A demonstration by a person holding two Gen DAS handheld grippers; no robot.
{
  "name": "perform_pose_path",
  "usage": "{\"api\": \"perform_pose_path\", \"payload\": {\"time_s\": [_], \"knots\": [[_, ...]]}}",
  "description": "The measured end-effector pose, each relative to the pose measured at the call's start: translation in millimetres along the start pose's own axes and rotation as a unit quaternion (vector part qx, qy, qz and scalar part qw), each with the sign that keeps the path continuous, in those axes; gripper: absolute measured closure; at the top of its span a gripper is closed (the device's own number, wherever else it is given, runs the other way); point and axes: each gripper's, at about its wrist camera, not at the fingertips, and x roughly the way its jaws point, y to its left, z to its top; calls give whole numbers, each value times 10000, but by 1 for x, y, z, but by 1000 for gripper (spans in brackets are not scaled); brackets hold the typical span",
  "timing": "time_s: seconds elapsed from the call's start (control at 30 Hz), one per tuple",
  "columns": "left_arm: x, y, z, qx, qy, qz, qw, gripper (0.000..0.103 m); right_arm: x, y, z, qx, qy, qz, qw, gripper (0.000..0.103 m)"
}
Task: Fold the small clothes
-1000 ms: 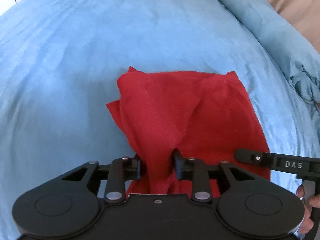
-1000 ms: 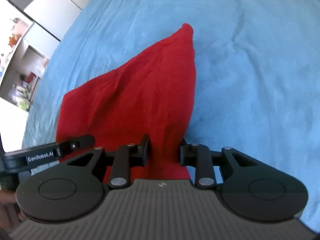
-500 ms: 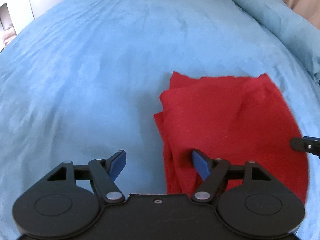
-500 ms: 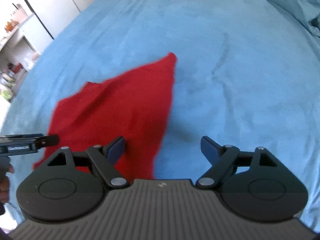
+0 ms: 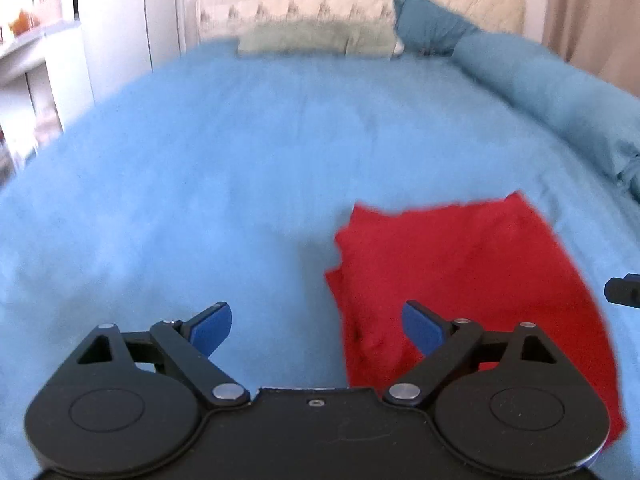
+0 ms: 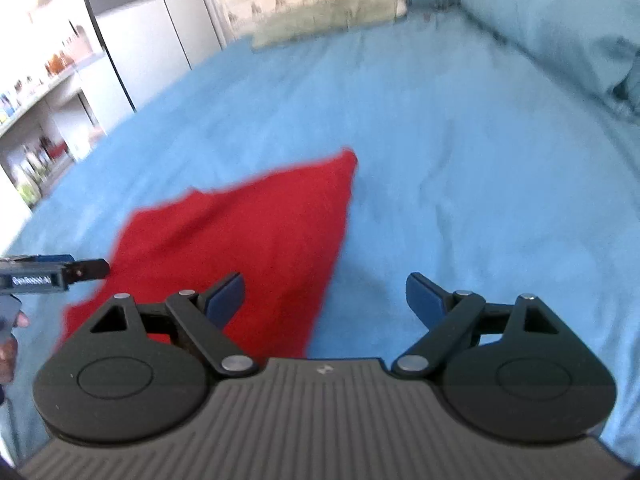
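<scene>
A folded red cloth (image 5: 460, 272) lies flat on the blue bedsheet (image 5: 200, 180). In the left wrist view it sits at the lower right, under my right blue pad. My left gripper (image 5: 316, 322) is open and empty, above the cloth's left edge. In the right wrist view the red cloth (image 6: 256, 240) lies at the lower left, with a pointed far corner. My right gripper (image 6: 324, 294) is open and empty, above the cloth's right edge. The left gripper's finger (image 6: 52, 276) shows at the left edge of the right wrist view.
A rolled blue duvet (image 5: 560, 92) runs along the bed's right side. A green pillow (image 5: 316, 38) and a teal pillow (image 5: 428, 24) lie at the headboard. White cupboards and shelves (image 6: 60, 92) stand to the left of the bed.
Both grippers let go of the red cloth and opened wide. They lifted and drew back, so the headboard and pillows came into view. The cloth now lies flat on the bed.
</scene>
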Motion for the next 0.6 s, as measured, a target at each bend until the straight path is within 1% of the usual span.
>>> {"api": "perform_pose_path", "payload": {"time_s": [0.07,0.2,0.27,0.3,0.37,0.43,0.53,0.6], "knots": [[-35,-5,7,12,-210,40,9998,8,-33,12,5,-31,-179,-66,9998,0],[-117,-11,14,-42,-555,151,9983,6,-105,42,7,-245,-505,-497,9972,0],[-167,-15,12,-32,-826,224,9963,4,-144,59,5,-298,-598,-685,9954,0],[-188,-19,11,-7,-962,264,9950,0,-165,68,3,-335,-700,-767,9940,0],[-229,-25,6,42,-1200,312,9923,0,-200,82,-2,-455,-775,-845,9924,0],[-256,-31,1,40,-1237,280,9919,0,-227,94,-8,-450,-743,-932,9919,0],[-283,-37,-11,-80,-1087,245,9937,0,-263,106,-18,-338,-689,-960,9924,0],[-297,-41,-21,-101,-939,323,9950,0,-284,115,-27,-326,-647,-1018,9922,0]]}}
